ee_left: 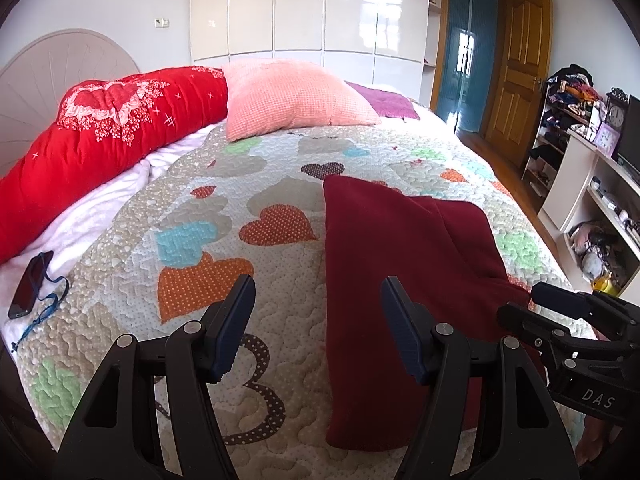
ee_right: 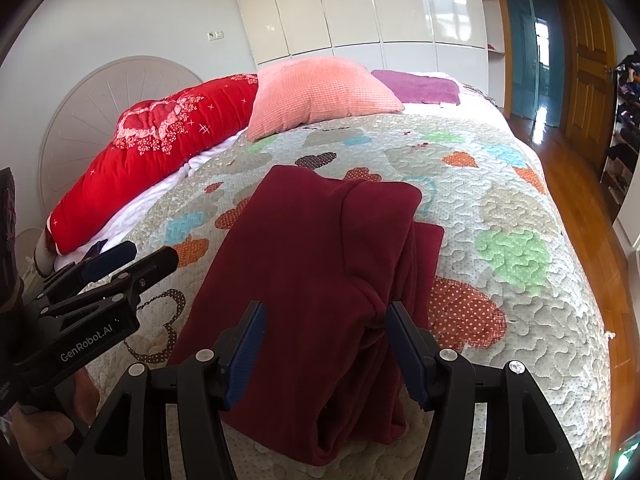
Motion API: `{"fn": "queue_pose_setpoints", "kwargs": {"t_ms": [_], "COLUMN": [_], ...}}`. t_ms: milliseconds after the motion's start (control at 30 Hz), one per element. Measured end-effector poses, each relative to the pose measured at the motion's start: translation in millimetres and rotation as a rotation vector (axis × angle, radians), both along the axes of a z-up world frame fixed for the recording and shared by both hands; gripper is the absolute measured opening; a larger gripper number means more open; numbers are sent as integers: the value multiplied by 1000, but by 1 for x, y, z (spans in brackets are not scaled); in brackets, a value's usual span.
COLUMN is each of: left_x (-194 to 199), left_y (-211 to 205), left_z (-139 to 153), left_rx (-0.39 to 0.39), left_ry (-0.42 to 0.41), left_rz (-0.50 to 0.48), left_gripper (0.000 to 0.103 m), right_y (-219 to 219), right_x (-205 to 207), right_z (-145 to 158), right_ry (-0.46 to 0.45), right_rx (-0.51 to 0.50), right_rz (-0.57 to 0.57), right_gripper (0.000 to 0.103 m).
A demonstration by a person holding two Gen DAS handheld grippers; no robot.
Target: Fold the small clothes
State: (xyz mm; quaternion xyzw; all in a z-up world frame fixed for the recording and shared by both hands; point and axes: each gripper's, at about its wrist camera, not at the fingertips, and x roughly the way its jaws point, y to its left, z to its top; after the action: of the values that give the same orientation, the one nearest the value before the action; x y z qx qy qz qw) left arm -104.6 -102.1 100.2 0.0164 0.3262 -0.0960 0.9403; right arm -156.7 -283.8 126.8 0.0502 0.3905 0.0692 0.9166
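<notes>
A dark red garment (ee_left: 384,264) lies partly folded on the heart-patterned quilt (ee_left: 224,240); it also shows in the right wrist view (ee_right: 304,264), with its right side folded over the middle. My left gripper (ee_left: 318,296) is open and empty, above the quilt at the garment's left edge. My right gripper (ee_right: 325,322) is open and empty, just above the garment's near part. The right gripper also shows at the right of the left wrist view (ee_left: 560,300), and the left gripper at the left of the right wrist view (ee_right: 132,256).
A pink pillow (ee_left: 292,96), a red duvet (ee_left: 100,136) and a purple cloth (ee_left: 384,100) lie at the head of the bed. A phone with a blue cord (ee_left: 30,284) lies at the left edge. Shelves (ee_left: 592,184) and a wooden floor (ee_right: 576,184) are to the right.
</notes>
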Motion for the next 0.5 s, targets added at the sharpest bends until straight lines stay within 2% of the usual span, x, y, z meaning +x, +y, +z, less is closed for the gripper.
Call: {"fn": "queue_pose_setpoints", "kwargs": {"t_ms": [100,267,400,500], "left_x": [1,11,25,35], "left_y": [7,22,42,54], "left_z": [2,1,-4,-10], "left_rx": [-18,-30,-46,-16], "left_ry": [-26,-2,27,47], "left_rz": [19,45,81,111], "left_gripper": [65,66,66,66], "right_y": [-1,-9,-33,-58], "right_x": [1,4,9,14], "right_z": [-1,-1,3,3], "right_ry": [3,2,-6,-1], "right_rx": [1,0,-7,-19], "right_rz": [-1,-15,-79,-145], "right_gripper": [60,60,60,60]}}
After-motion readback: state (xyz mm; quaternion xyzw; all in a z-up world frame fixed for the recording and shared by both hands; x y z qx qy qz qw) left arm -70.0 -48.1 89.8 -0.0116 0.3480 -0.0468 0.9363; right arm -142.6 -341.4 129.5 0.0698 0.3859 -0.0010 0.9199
